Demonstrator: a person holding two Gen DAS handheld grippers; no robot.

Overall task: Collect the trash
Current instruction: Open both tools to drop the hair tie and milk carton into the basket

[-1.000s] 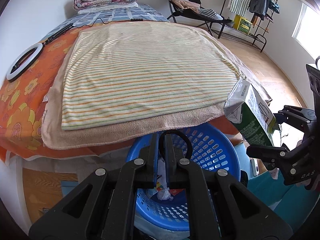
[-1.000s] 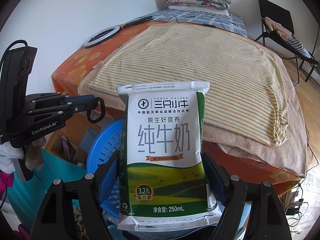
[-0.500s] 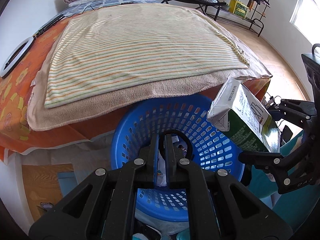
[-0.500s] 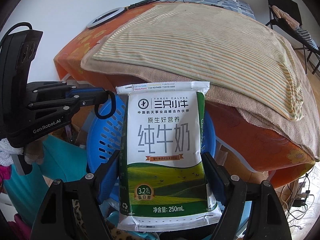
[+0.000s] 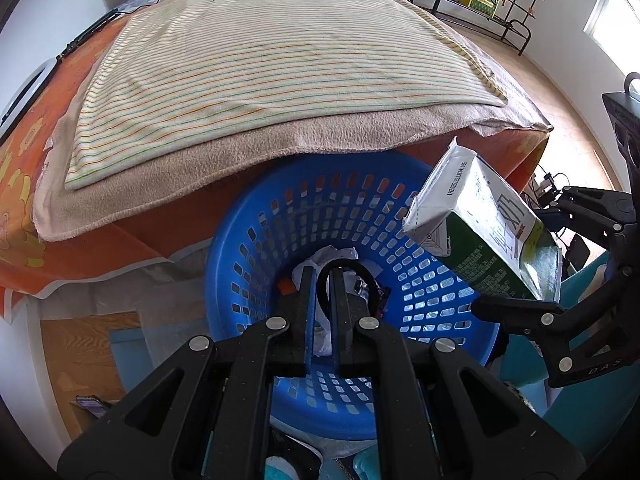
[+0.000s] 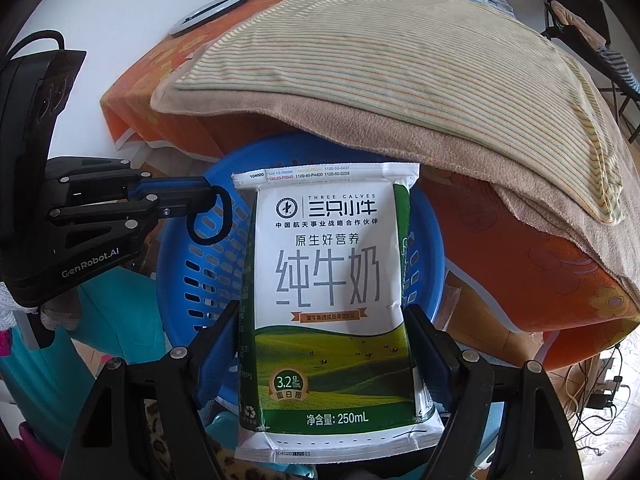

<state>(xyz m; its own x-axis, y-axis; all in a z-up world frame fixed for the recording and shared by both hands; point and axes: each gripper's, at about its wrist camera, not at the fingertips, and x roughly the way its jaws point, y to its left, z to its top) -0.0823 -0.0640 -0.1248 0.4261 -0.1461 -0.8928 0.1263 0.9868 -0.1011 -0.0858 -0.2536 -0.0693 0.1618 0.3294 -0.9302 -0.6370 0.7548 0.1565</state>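
Two grippers are hanging over a blue basket (image 5: 404,208) that is standing on the floor against the near edge of the bed (image 5: 24,184). The right gripper (image 6: 324,344) is clamping a green-and-white milk carton (image 6: 328,280) between its blue-padded fingers (image 6: 218,344), jaws spread just as wide as the carton and pressing on both of its sides. In the left wrist view the carton (image 5: 484,236) is tilting above the right rim of the basket, its sealed end pointing toward the bed. The left gripper (image 5: 323,280) is holding its jaws almost together, only a narrow slit showing between them, and a black loop (image 5: 362,276) is curving over the fingertips; whether the jaws are pinching that loop cannot be told. Crumpled white wrappers (image 5: 332,258) are lying at the bottom of the basket. A striped blanket (image 5: 272,68) and a beige towel (image 5: 224,168) are draping over the bed's orange sheet, the towel's edge overhanging the far rim of the basket.
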